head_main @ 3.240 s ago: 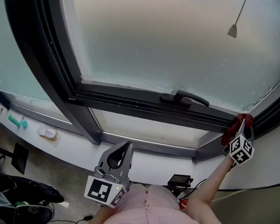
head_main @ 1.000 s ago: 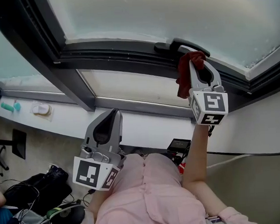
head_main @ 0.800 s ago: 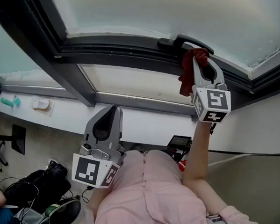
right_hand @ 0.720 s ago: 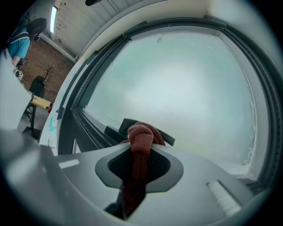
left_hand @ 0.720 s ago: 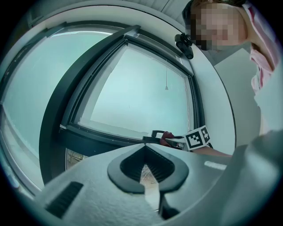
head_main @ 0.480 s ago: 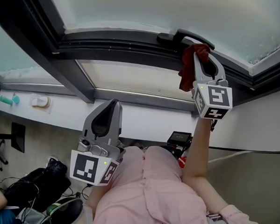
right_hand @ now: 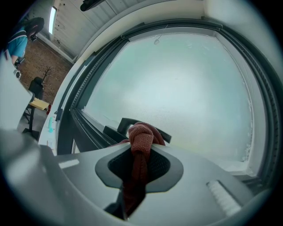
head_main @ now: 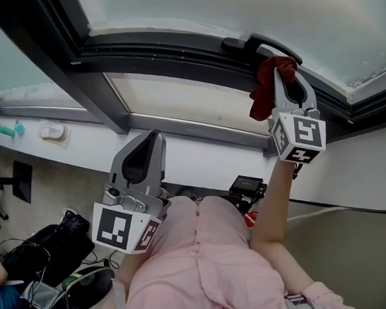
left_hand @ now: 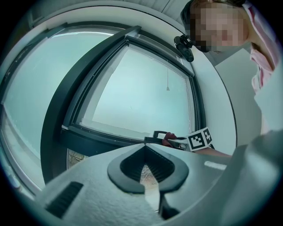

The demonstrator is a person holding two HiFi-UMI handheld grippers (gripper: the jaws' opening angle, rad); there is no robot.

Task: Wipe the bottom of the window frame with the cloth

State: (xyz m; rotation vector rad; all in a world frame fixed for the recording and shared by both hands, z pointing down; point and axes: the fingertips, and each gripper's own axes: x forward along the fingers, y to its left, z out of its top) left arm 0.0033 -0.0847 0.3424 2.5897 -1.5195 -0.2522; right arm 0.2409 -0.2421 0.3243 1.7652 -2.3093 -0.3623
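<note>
A dark red cloth (head_main: 267,86) is pinched in my right gripper (head_main: 280,67), whose jaws are shut on it. The cloth's bunched top (right_hand: 142,135) rests against the black window handle (head_main: 259,45) on the dark bottom rail of the window frame (head_main: 168,57). The rest of the cloth hangs down on the left of the jaws. My left gripper (head_main: 144,147) is held low in front of my chest, below the frame, shut with nothing in it. From the left gripper view the right gripper (left_hand: 183,140) and the cloth (left_hand: 168,139) show small at the handle (left_hand: 158,133).
A dark upright post (head_main: 79,72) splits the frosted panes. A white sill (head_main: 89,140) below carries a small white device (head_main: 52,131) and a teal object (head_main: 6,130). Bags and cables (head_main: 37,256) lie on the floor at lower left.
My right gripper has carried the cloth leftward along the bottom rail from the right corner to the handle, then crept slightly right in the last second. The left gripper stayed low.
</note>
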